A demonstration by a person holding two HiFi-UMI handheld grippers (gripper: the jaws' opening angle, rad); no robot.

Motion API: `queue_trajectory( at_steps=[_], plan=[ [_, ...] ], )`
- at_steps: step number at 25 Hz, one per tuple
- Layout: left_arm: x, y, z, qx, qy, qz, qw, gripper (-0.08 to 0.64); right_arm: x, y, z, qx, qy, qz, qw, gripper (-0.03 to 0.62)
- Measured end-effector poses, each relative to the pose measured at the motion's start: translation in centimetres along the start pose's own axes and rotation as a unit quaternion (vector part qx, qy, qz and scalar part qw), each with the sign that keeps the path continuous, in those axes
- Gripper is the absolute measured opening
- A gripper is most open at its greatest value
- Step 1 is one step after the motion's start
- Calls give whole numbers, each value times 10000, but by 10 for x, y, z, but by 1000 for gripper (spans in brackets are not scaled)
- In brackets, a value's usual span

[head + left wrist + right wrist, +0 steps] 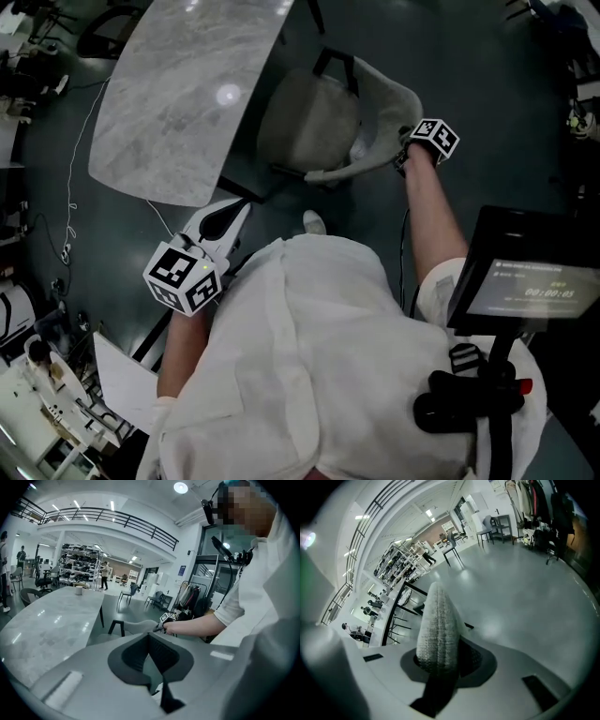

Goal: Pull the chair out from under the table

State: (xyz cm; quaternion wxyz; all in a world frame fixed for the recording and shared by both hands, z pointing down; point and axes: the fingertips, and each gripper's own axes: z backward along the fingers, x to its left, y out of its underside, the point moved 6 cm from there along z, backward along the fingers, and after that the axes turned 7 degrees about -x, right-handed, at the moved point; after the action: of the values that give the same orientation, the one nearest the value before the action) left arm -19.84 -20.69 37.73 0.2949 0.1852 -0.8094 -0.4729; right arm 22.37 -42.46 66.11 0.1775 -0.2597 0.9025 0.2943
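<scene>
The chair (309, 117) has a beige seat, a curved fabric backrest (380, 98) and black legs, and it stands by the marble table (178, 94), the seat's left side near the tabletop's edge. My right gripper (403, 155) is shut on the backrest's right end; in the right gripper view the knitted backrest edge (438, 625) fills the gap between the jaws of that gripper (440, 660). My left gripper (242, 208) hangs over the floor near the table's near corner, shut and holding nothing. The left gripper view looks past its joined tips (149, 637) to the chair (133, 627) and table (47, 620).
A screen on a black stand (530, 281) is at the right, close to the person's body. A cable (70, 206) runs over the floor left of the table, and white sheets (122, 375) lie at the lower left. Other chairs (126, 595) and shelving (79, 564) stand far off.
</scene>
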Motion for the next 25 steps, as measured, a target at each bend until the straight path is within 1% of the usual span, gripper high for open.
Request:
queue_trajectory(
  at_steps=[4,10,17,25],
  plan=[
    [-11,-1,-14,76,183,-54,9998,8,-22,-7,13,19,10,35,10000,83],
    [-13,-4,-29,160,369,-97,9991,8,-45,-18,23,54,48,65,10000,81],
    [-20,-4,-34,231,460,-144,9986,8,-81,-28,40,66,75,52,9999,81],
    [-26,-7,-44,335,543,-222,9977,8,-116,-50,53,87,109,104,9998,79]
  ],
)
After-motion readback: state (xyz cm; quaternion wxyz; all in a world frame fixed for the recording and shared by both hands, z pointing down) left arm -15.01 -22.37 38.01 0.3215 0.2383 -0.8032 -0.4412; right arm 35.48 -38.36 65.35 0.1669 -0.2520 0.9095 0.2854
